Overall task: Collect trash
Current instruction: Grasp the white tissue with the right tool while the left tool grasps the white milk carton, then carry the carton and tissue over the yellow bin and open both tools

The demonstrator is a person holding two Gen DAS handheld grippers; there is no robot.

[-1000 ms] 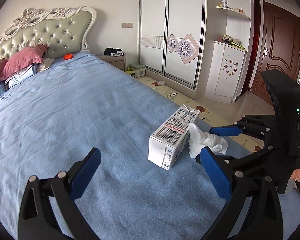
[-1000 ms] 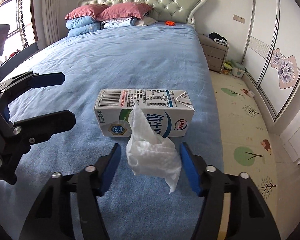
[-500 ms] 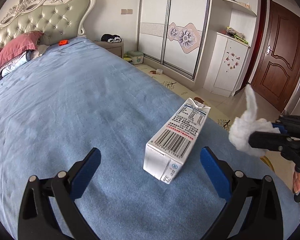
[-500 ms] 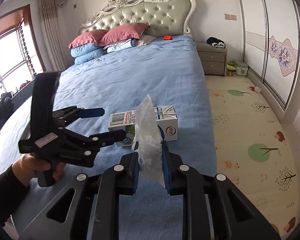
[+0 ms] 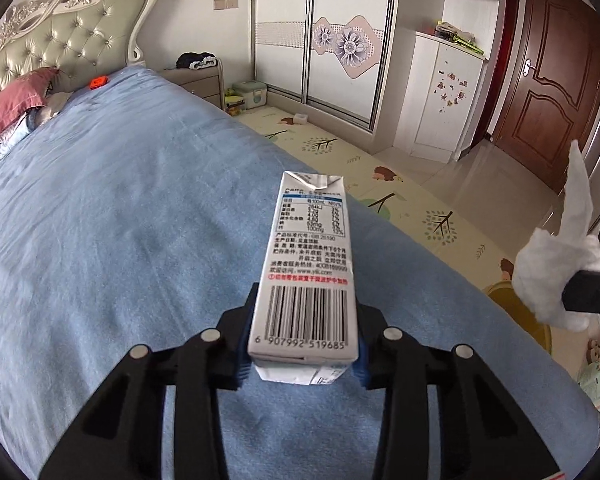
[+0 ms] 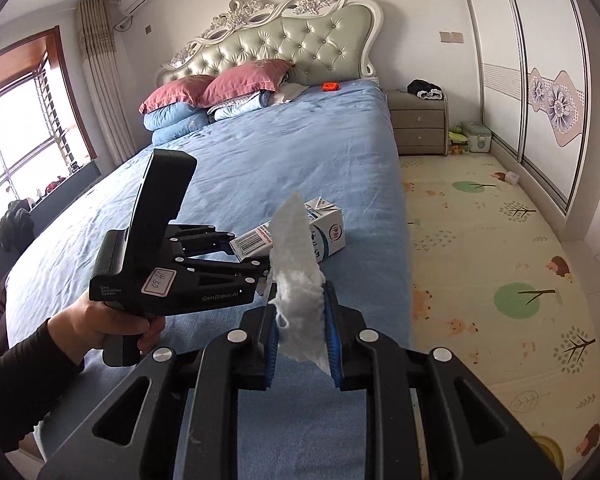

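Observation:
A white milk carton (image 5: pixel 310 256) lies lengthwise on the blue bed (image 5: pixel 100 240), barcode side up. My left gripper (image 5: pixel 303 348) is closing on its near end, and the blue pads press both sides. In the right wrist view the left gripper (image 6: pixel 248 254), held by a hand in a dark sleeve, grips the carton (image 6: pixel 328 236) low over the bed. My right gripper (image 6: pixel 302 336) is shut on a crumpled white tissue (image 6: pixel 296 264), held up above the bed's corner. From the left wrist view the tissue (image 5: pixel 552 280) hangs at the right edge.
Pink and blue pillows (image 6: pixel 220 96) and a small orange object (image 6: pixel 330 86) lie near the headboard. A grey nightstand (image 6: pixel 418 124), sliding wardrobe (image 5: pixel 320 40) and brown door (image 5: pixel 552 80) border a patterned play mat (image 6: pixel 500 264). A yellow round object (image 5: pixel 516 312) stands on the floor by the bed's edge.
The left gripper moved forward over the carton and closed on its near end. The right gripper shut on the tissue, lifted it off the bed and drew it away to the right.

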